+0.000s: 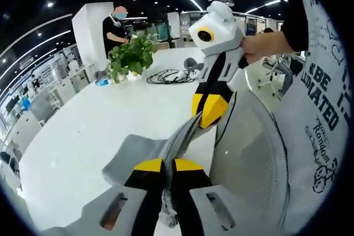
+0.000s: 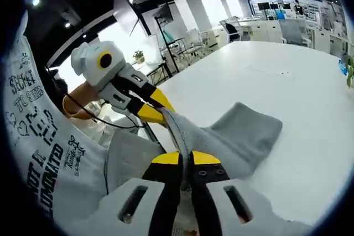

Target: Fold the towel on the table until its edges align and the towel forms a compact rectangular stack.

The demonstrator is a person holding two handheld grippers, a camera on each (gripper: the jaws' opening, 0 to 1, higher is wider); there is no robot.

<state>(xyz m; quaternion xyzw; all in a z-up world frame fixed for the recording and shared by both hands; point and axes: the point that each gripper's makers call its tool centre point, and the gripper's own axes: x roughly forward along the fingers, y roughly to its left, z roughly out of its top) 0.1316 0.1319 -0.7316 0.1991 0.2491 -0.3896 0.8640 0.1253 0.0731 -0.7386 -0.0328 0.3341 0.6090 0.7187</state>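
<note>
Above the near edge of the white bench [image 1: 83,136], both tools are clenched on one grey towel [image 1: 138,156], which is lifted into a taut ridge between them while its far part lies flat on the bench. From the left gripper view, the left tool [image 1: 167,165] rises at 6 o'clock with its yellow-tipped jaws pressed together on the cloth, and the right tool [image 1: 209,113] comes in from 1 o'clock, angled downward, pinching the same fold higher up; a hand [image 1: 260,45] grips its white body, the arm reaching in from 3 o'clock. From the right gripper view, the right tool [image 2: 185,161] holds the towel [image 2: 243,134] at 6 o'clock, and the left tool [image 2: 155,111] points in from 10 o'clock. A mesh chair back [image 1: 249,147] stands just beside the bench at 4 o'clock. A potted plant [image 1: 130,56] and coiled black cable [image 1: 168,75] sit far across the bench.
</note>
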